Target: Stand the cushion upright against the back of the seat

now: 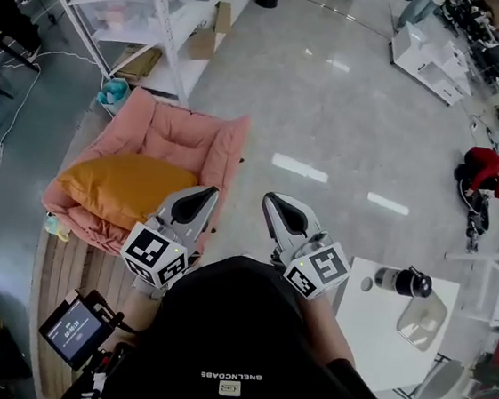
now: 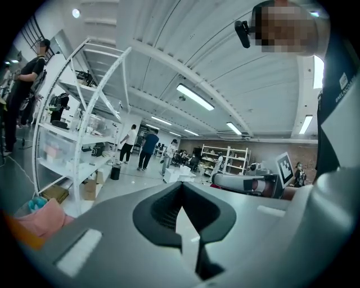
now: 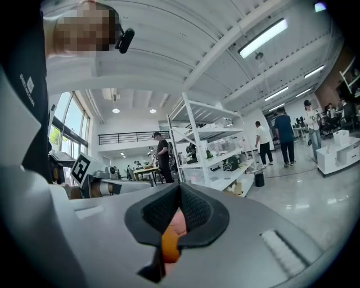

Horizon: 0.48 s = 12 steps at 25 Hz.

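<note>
An orange cushion (image 1: 125, 187) lies on the pink padded seat (image 1: 194, 136) at the left of the head view; whether it leans on the seat's back I cannot tell. My left gripper (image 1: 199, 203) is held close to my body, just right of the seat, shut and empty. My right gripper (image 1: 278, 208) is level with it over the shiny floor, also shut and empty. In the left gripper view the shut left gripper (image 2: 181, 187) points across the room, with the pink seat (image 2: 42, 218) low at the left. The right gripper (image 3: 180, 187) shows the orange cushion (image 3: 170, 247) through its notch.
A white shelving rack (image 1: 163, 14) with a cardboard box (image 1: 217, 29) stands behind the seat. The seat sits on a wooden platform (image 1: 62, 271). A white table (image 1: 386, 335) with a black bottle (image 1: 404, 281) is at my right. A small screen device (image 1: 73, 331) hangs low left.
</note>
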Each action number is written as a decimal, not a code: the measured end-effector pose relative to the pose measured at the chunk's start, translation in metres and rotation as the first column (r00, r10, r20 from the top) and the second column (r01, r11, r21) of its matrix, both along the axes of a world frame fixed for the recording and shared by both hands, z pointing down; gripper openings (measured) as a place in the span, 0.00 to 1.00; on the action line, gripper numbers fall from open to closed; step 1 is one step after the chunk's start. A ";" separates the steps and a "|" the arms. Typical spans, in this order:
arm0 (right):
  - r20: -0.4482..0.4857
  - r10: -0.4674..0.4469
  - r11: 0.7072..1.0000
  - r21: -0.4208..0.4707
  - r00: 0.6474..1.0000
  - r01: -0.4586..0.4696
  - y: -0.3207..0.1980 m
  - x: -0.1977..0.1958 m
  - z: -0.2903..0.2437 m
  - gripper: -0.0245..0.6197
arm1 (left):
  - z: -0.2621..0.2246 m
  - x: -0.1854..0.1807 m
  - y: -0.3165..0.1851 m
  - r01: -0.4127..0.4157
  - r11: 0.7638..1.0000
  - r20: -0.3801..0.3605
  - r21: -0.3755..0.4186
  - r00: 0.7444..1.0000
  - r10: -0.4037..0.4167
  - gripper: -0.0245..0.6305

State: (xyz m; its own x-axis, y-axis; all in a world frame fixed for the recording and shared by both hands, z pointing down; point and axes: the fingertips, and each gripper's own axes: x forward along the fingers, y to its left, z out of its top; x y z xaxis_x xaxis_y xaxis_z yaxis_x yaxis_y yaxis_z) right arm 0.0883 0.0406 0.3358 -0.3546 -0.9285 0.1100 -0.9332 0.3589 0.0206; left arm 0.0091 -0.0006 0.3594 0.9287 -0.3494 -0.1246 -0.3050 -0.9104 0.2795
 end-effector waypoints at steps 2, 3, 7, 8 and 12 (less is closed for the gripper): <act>0.003 0.020 1.000 0.005 1.000 -0.020 0.009 0.006 -0.005 0.05 | -0.007 0.004 0.005 -0.015 1.000 -0.005 0.004 1.000 0.015 0.06; 0.001 0.029 1.000 0.005 1.000 -0.029 0.013 0.008 -0.007 0.05 | -0.010 0.005 0.008 -0.024 1.000 -0.006 0.005 1.000 0.024 0.06; -0.006 0.061 0.998 0.004 0.998 -0.061 0.024 0.022 -0.012 0.05 | -0.016 0.017 0.018 -0.071 0.997 0.003 0.007 0.997 0.071 0.06; -0.003 0.068 0.998 0.005 0.998 -0.068 0.026 0.024 -0.013 0.05 | -0.018 0.020 0.021 -0.083 0.996 0.005 0.010 0.997 0.083 0.06; -0.015 0.089 0.996 0.010 0.996 -0.089 0.030 0.030 -0.019 0.05 | -0.027 0.027 0.030 -0.108 0.994 0.012 0.028 0.994 0.107 0.06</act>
